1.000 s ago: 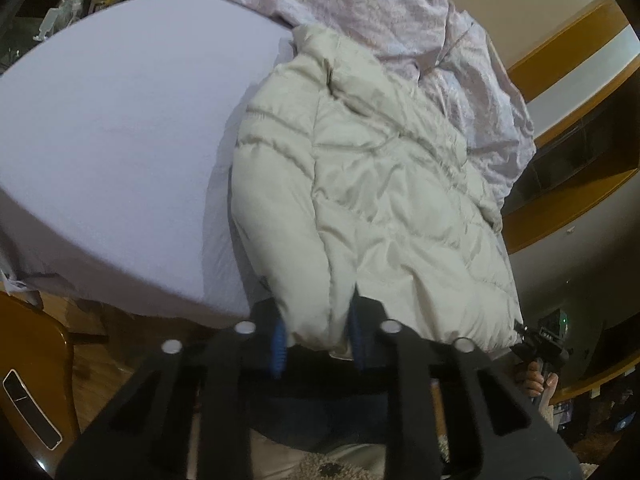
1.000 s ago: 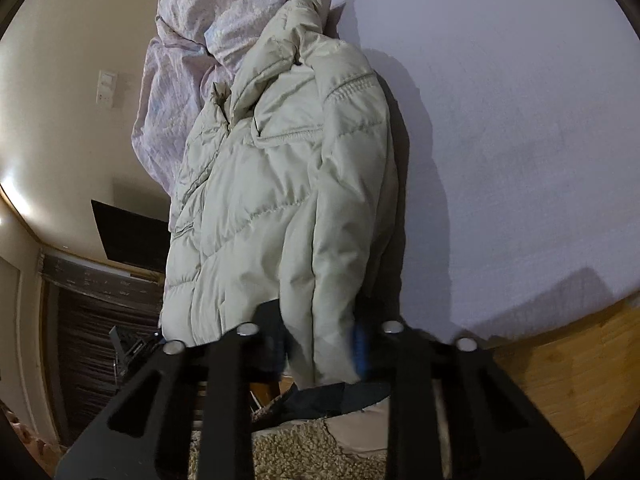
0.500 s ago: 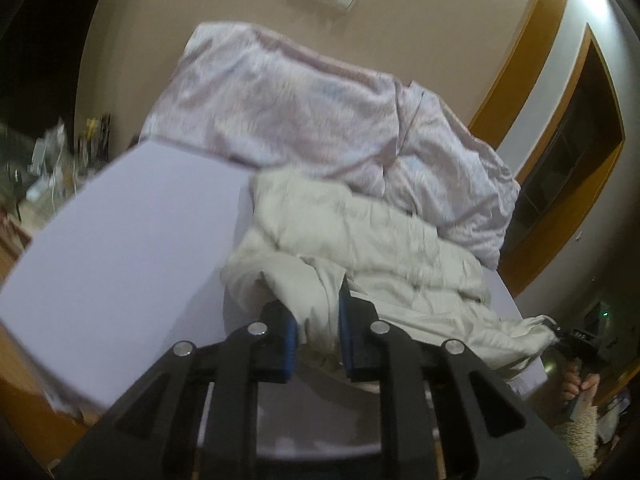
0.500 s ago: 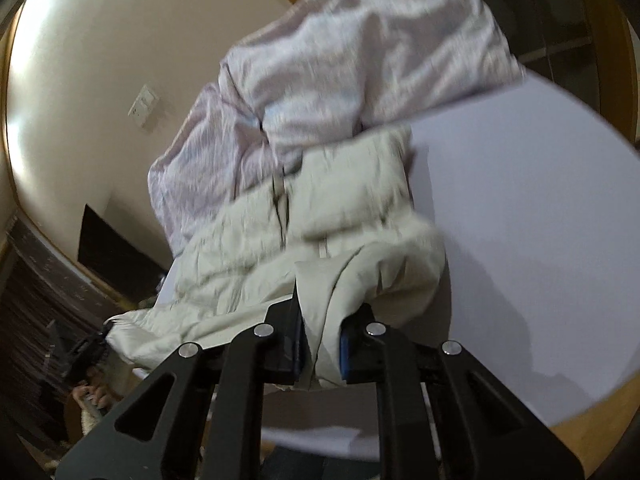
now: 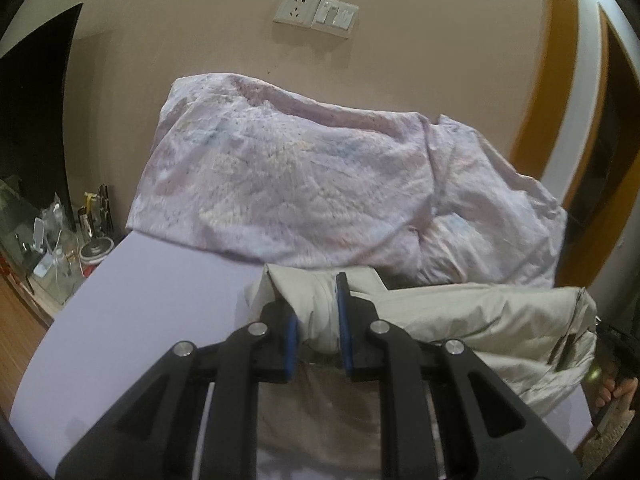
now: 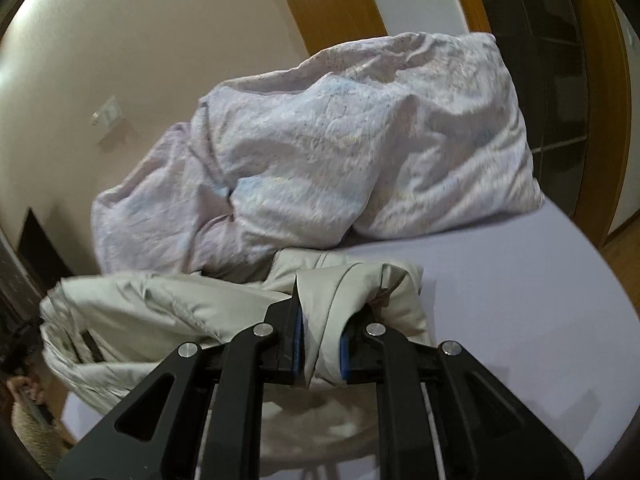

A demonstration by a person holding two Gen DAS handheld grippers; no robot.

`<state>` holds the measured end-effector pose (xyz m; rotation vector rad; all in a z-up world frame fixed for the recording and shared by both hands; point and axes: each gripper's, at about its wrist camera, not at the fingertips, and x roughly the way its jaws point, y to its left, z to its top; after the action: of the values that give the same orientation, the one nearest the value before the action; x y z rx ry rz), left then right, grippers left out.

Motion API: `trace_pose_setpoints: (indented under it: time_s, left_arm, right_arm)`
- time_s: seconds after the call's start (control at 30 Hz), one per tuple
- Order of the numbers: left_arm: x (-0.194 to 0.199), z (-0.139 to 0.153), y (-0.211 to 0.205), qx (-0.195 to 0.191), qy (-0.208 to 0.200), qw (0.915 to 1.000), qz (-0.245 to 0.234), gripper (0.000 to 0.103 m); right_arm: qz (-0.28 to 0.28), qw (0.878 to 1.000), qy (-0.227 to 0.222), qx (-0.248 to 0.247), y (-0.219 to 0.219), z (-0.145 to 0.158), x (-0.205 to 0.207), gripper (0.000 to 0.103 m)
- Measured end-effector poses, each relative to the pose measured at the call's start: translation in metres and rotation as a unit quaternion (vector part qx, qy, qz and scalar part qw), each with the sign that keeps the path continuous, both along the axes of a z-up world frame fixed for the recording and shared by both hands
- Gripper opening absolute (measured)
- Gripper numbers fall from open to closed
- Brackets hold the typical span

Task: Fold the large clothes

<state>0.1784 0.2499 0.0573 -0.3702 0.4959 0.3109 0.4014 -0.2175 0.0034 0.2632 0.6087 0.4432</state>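
Cream quilted fabric marks the jacket [image 5: 472,316], a padded garment stretched between the two grippers and raised off the lavender bed sheet [image 5: 152,320], with its slack middle sagging toward the mattress. In the left wrist view the left gripper [image 5: 317,322] has its blue-padded jaws clamped on a bunched fold at one end of the jacket; the fabric fills the gap between the pads and bulges out above and below them. In the right wrist view the right gripper [image 6: 320,332] pinches the opposite end [image 6: 352,292] in the same way, with a thick roll of cloth squeezed between its pads. From the left wrist view the garment runs off to the right, where the fingers of the person's other hand [image 5: 616,394] show at the frame edge. From the right wrist view it runs off to the left.

Just behind the jacket, a crumpled pale pink-lilac duvet [image 5: 304,184] is heaped at the head of the bed against a beige wall [image 5: 200,40]. A white socket-and-switch plate [image 5: 316,12] sits on that wall above the duvet. Wooden trim [image 5: 560,80] frames the wall at the right of the left wrist view. A cluttered side table with bottles and jars [image 5: 80,236] stands beside the bed at the left.
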Motion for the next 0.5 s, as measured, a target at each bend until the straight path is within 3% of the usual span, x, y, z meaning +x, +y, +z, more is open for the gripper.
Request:
trace_pose_setpoints:
  time_s: [0.37, 0.5]
  left_arm:
    - [0.121, -0.059, 0.036, -0.001, 0.058, 0.9974, 0.043, 0.017]
    - [0.15, -0.085, 0.046, -0.01, 0.079, 0.995, 0.061, 0.021]
  right_arm:
    - [-0.042, 0.997, 0.057, -0.029, 0.048, -0.059, 0.107, 0.015]
    - [-0.053, 0.994, 0.095, -0.002, 0.05, -0.077, 0.134, 0.021]
